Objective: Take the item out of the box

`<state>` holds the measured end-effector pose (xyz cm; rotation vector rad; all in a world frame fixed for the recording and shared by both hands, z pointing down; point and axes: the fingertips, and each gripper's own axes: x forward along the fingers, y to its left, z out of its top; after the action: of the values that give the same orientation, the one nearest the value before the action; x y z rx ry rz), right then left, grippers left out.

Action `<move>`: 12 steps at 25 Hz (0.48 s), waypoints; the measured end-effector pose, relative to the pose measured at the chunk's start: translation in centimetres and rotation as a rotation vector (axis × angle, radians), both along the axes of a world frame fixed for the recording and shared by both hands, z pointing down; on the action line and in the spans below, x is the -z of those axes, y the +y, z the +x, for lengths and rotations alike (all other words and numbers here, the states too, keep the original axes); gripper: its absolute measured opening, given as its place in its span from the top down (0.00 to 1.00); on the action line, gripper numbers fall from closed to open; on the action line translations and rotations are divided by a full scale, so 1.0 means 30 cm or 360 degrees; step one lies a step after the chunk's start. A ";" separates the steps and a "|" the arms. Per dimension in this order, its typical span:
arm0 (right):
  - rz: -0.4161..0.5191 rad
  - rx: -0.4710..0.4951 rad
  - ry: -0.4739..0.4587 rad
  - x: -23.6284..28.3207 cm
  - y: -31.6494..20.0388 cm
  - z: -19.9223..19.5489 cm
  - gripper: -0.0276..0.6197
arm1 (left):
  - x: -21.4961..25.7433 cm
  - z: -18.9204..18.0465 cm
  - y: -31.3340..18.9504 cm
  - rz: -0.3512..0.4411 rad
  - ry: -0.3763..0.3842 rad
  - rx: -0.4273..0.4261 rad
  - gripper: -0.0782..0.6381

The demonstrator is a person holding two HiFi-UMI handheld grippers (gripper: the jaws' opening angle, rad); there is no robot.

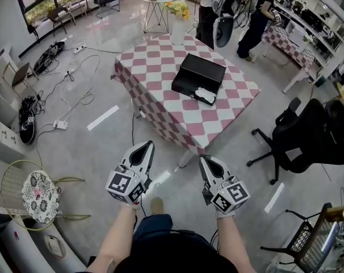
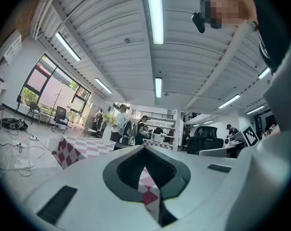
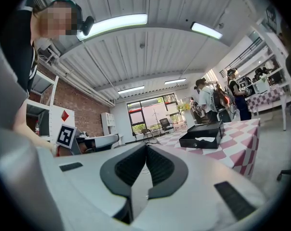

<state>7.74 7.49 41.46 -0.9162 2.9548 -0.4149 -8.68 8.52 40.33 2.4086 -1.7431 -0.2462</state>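
A table (image 1: 160, 73) with a pink and white checked cloth stands in the upper middle of the head view. A black box (image 1: 199, 73) sits on it, a bit right of the table's middle. The white item (image 1: 205, 95) lies at the box's lower right end. A white vase with yellow flowers (image 1: 177, 23) stands at the table's far edge, above the box in the frame.

Both grippers are low in the frame, over the grey floor and well apart from the table. The left gripper (image 1: 148, 145) is at the lower middle left. Its two fingers are pressed together at the tips, and nothing is between them. The right gripper (image 1: 204, 159) is at the lower middle right. Its fingers are together too, and it holds nothing.

In the left gripper view, the left gripper (image 2: 145, 148) points at the table (image 2: 71, 150), and a bit of checked cloth shows through the gap behind the tips. In the right gripper view, the right gripper (image 3: 146, 146) sits at the bottom middle. The box (image 3: 203, 135) is to the right of it on the table (image 3: 242, 143), with the item (image 3: 203, 139) showing white inside.

A black office chair (image 1: 314, 135) stands at the right of the head view. Two people (image 1: 209, 10) stand behind the table at the top.
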 end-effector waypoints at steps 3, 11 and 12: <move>-0.0007 -0.0025 0.0007 -0.015 -0.052 -0.030 0.95 | -0.008 -0.029 -0.061 0.0001 -0.0008 -0.0025 0.88; -0.0018 -0.0096 0.0014 -0.029 -0.175 -0.107 0.95 | -0.027 -0.100 -0.199 -0.0005 -0.0004 -0.0101 0.88; -0.0019 -0.0102 0.0013 -0.032 -0.188 -0.117 0.95 | -0.027 -0.109 -0.214 -0.0006 -0.0003 -0.0108 0.88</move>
<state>4.23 1.85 42.42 -1.0133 2.9241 -0.4276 -11.94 2.10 41.14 2.4607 -1.6575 -0.2316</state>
